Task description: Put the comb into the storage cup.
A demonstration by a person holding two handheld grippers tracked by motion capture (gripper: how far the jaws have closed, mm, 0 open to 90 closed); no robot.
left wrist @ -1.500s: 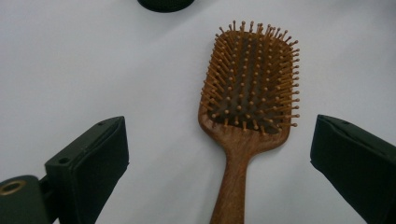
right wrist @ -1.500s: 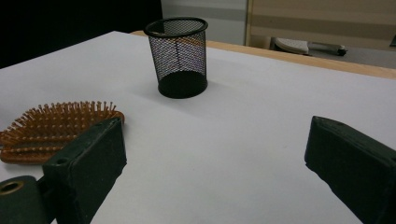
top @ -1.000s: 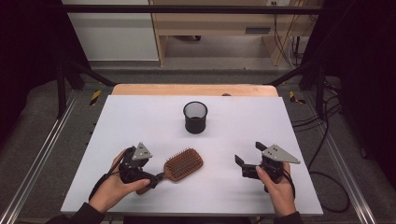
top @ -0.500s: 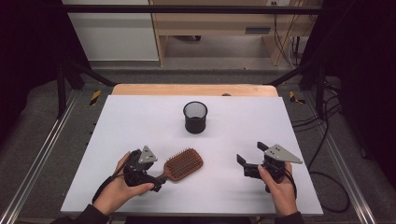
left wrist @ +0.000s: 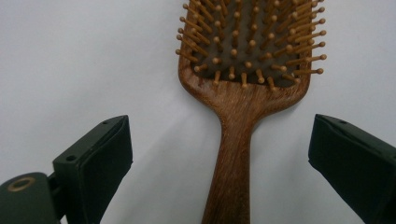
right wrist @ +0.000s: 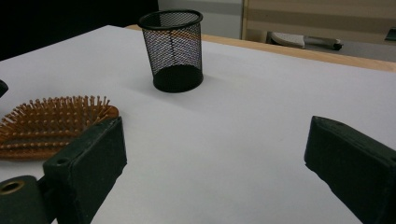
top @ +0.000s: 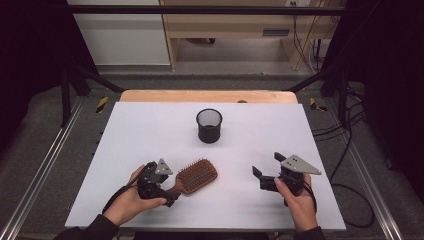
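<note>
Near the front edge of the white table [top: 150,130], the wooden hairbrush [top: 196,175] lies bristles up, its handle pointing toward the person's left hand [top: 131,200]. From the high view the left gripper [top: 167,192] sits right at that handle, but the gripper body covers the handle's end, so contact cannot be judged from above. The left gripper view settles it: the left gripper's [left wrist: 219,154] jaws stand wide apart on either side of the handle, with bare table between each pad and the wood, and the hairbrush's [left wrist: 245,70] head is cut off by the top edge. The right gripper [top: 262,172] hovers well apart to the right, jaws wide and holding nothing; its own view shows the black mesh cup [right wrist: 176,49] upright farther back, mid-table, and part of the brush at the left edge behind one jaw.
</note>
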